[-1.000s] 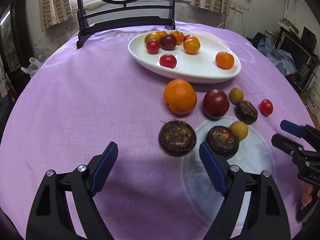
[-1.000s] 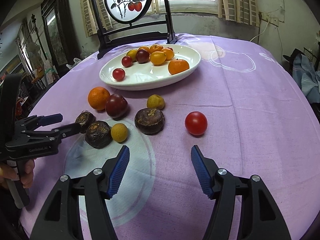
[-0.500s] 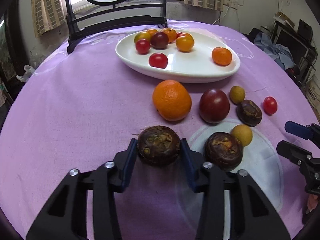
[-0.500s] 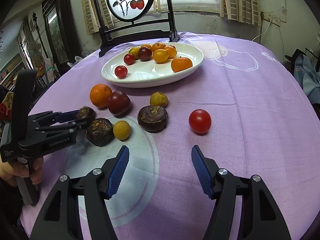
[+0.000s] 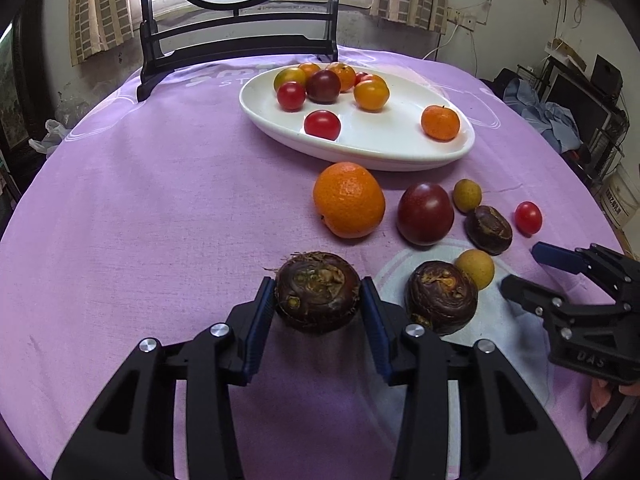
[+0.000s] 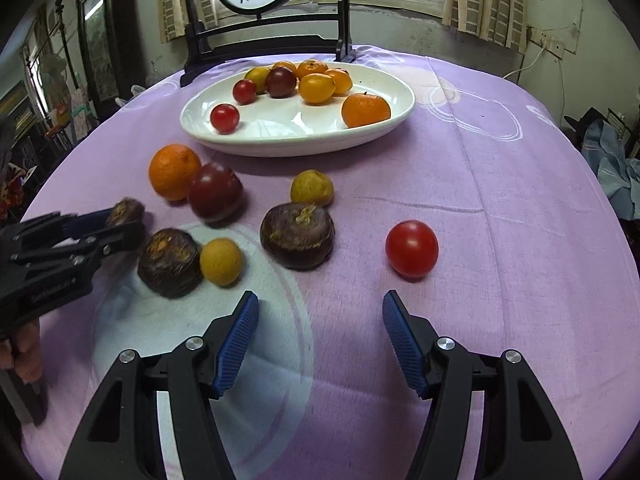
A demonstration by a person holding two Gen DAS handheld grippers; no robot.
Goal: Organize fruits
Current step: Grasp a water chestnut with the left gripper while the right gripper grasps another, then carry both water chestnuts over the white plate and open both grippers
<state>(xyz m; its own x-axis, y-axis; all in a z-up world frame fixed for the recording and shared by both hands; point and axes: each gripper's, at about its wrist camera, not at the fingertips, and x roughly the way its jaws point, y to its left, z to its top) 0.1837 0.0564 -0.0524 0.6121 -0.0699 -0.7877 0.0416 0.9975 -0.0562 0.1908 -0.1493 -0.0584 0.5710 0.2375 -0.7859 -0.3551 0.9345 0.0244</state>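
Two blue fingers [image 5: 262,316] of the left gripper [image 5: 318,308] clamp a dark brown water chestnut [image 5: 317,291] above the purple tabletop [image 5: 140,208], near the orange [image 5: 349,199] and white plate [image 5: 400,152]. Seen from the right wrist, the right gripper [image 6: 320,340] is spread wide and holds nothing, hovering short of a red tomato [image 6: 411,249] and another chestnut [image 6: 298,235].

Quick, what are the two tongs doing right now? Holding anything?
Left tongs: closed on a dark brown fruit.
Right tongs: open, holding nothing.
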